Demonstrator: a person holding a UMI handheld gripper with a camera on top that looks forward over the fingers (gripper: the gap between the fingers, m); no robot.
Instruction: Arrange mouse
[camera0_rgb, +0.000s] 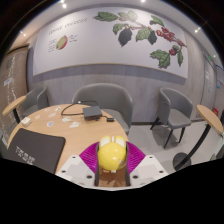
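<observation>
A yellow mouse (112, 152) sits between my gripper's (112, 158) two magenta pads (91, 157), held up above the wooden table (55, 125). Both pads press against its sides, so the fingers are shut on it. The mouse's front faces away from me, toward the far side of the table. Its underside is hidden.
A dark mat or laptop (32, 150) lies on the table to the left of the fingers. Small items and a cable (78, 110) lie further back on the table. Grey armchairs (104, 98) stand around it, another (178, 108) at the right, below a wall with a leaf mural.
</observation>
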